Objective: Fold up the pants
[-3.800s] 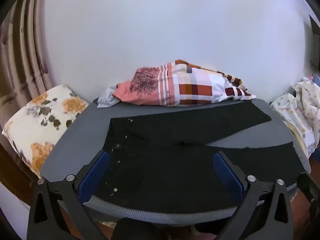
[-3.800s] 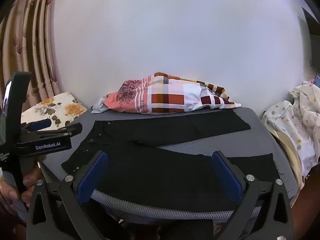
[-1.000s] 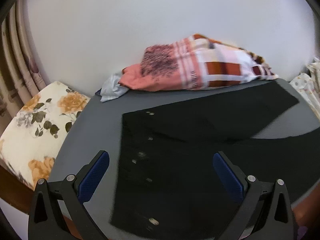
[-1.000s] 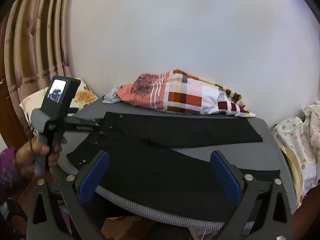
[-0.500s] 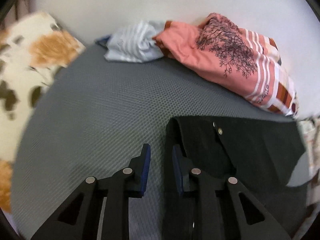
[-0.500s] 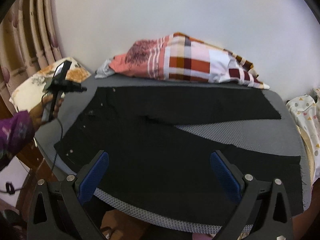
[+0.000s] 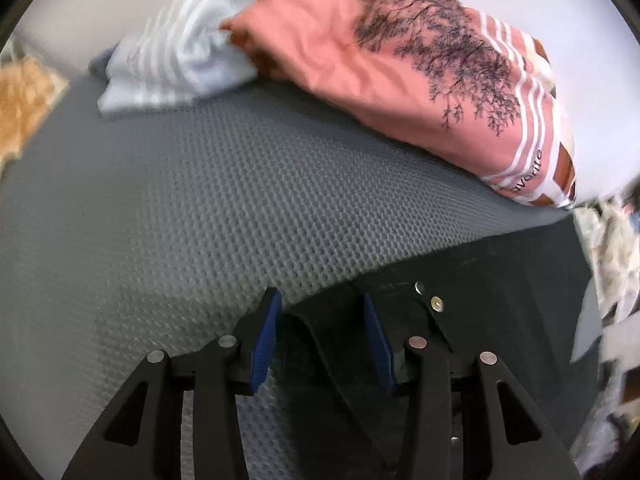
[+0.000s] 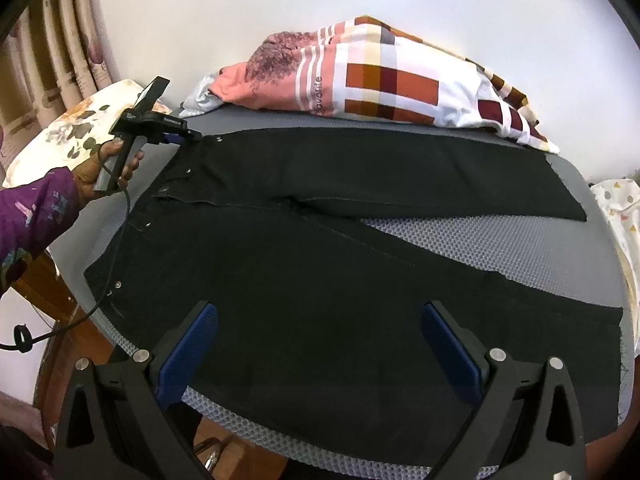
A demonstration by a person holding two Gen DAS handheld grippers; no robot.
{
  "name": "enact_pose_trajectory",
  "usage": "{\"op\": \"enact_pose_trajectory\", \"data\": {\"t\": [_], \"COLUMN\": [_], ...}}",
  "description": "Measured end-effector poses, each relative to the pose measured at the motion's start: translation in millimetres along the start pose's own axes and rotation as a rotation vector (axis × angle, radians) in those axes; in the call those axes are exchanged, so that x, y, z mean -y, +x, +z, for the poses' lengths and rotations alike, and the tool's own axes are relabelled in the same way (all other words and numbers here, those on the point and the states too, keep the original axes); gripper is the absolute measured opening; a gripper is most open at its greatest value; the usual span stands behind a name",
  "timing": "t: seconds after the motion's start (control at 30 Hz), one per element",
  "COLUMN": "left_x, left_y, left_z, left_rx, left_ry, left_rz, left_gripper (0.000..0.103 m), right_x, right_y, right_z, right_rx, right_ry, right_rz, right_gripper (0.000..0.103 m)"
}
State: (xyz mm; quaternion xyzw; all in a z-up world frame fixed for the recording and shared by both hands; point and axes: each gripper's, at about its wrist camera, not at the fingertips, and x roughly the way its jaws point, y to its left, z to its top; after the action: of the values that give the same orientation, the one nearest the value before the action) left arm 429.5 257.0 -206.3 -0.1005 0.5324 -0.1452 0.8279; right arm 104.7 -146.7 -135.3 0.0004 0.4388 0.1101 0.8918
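Note:
Black pants (image 8: 320, 248) lie flat on a grey mesh table (image 8: 500, 244), waistband at the left, both legs spread toward the right. My left gripper (image 7: 320, 308) is partly open with its blue pads on either side of the far waistband corner (image 7: 332, 328), close to the metal buttons (image 7: 436, 302). It also shows in the right wrist view (image 8: 188, 134) at that corner. My right gripper (image 8: 320, 320) is wide open and empty above the near leg.
A pink and checked bundle of cloth (image 8: 360, 80) and a pale striped cloth (image 7: 168, 60) lie along the table's far edge. A floral cushion (image 8: 72, 136) sits left, dotted fabric (image 8: 620, 200) right. The wall is close behind.
My left gripper has pushed forward onto the far waistband corner and its jaws have opened a little wider than half a second ago. My right gripper has lowered slightly over the near leg.

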Motion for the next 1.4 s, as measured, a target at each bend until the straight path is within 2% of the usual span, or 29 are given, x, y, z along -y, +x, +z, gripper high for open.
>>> {"op": "enact_pose_trajectory", "data": {"t": [0.1,0.13,0.17,0.23,0.43,0.5,0.53,0.57,0.63,0.7,0.8,0.83,0.87,0.9,0.93,1.03,1.13,1.2,1.27,1.3,1.33,1.4], "left_x": [1,-1,-6,-18,-1,12,17,19,17,22,19,13,6,-1,-2,18,41,65,95,105,114,128], "left_y": [-7,-14,-20,-31,-30,-28,-24,-23,-14,-2,4,2,3,5,4,-9,-48,-81,-117,-129,-142,-153], "left_z": [-6,-9,-12,-17,-19,-15,-14,-15,-19,-21,-23,-21,-19,-17,-18,-28,-43,-61,-92,-105,-122,-149], "left_rx": [0.024,0.046,0.071,0.113,0.106,0.122,0.131,0.126,0.087,0.06,0.068,0.084,0.081,0.068,0.074,0.117,0.228,0.328,0.429,0.45,0.459,0.458], "left_ry": [-0.002,-0.013,-0.038,-0.098,-0.023,0.043,0.08,0.102,0.137,0.172,0.134,0.089,0.042,-0.008,-0.025,0.033,0.023,0.051,0.13,0.155,0.178,0.201], "left_rz": [-0.037,-0.079,-0.137,-0.228,-0.169,-0.079,-0.029,0.004,0.029,0.035,-0.031,-0.054,-0.068,-0.084,-0.092,-0.018,-0.056,-0.091,-0.113,-0.125,-0.147,-0.153], "left_gripper": [0.029,0.02,0.017,0.017,0.017,0.022,0.031,0.051,0.071,0.071,0.07,0.057,0.028,0.025,0.023,0.016,0.016,0.015,0.015,0.015,0.015,0.016], "right_x": [2,2,2,1,-1,-1,-2,-3,-3,-2,-3,-3,-3,-2,-1,7,30,57,83,91,107,124], "right_y": [2,3,4,5,4,5,6,7,9,12,16,16,17,17,18,18,16,17,24,28,39,57], "right_z": [1,2,1,1,2,2,2,2,1,0,-1,0,0,1,1,9,31,53,75,83,97,114], "right_rx": [0.001,-0.001,-0.004,-0.007,-0.001,-0.002,-0.004,-0.007,-0.012,-0.019,-0.026,-0.028,-0.027,-0.026,-0.025,-0.022,0.016,0.053,0.075,0.075,0.069,0.059], "right_ry": [0.013,0.017,0.019,0.014,-0.001,0.002,0.002,0.0,0.0,0.004,0.0,0.0,-0.002,-0.003,-0.001,0.037,0.13,0.236,0.342,0.378,0.444,0.526], "right_rz": [0.003,0.006,0.008,0.008,0.013,0.018,0.018,0.017,0.02,0.026,0.028,0.029,0.028,0.027,0.028,0.06,0.134,0.237,0.325,0.353,0.425,0.491], "right_gripper": [0.101,0.101,0.101,0.101,0.101,0.101,0.101,0.101,0.101,0.101,0.101,0.101,0.101,0.101,0.101,0.101,0.101,0.101,0.101,0.101,0.101,0.101]}}
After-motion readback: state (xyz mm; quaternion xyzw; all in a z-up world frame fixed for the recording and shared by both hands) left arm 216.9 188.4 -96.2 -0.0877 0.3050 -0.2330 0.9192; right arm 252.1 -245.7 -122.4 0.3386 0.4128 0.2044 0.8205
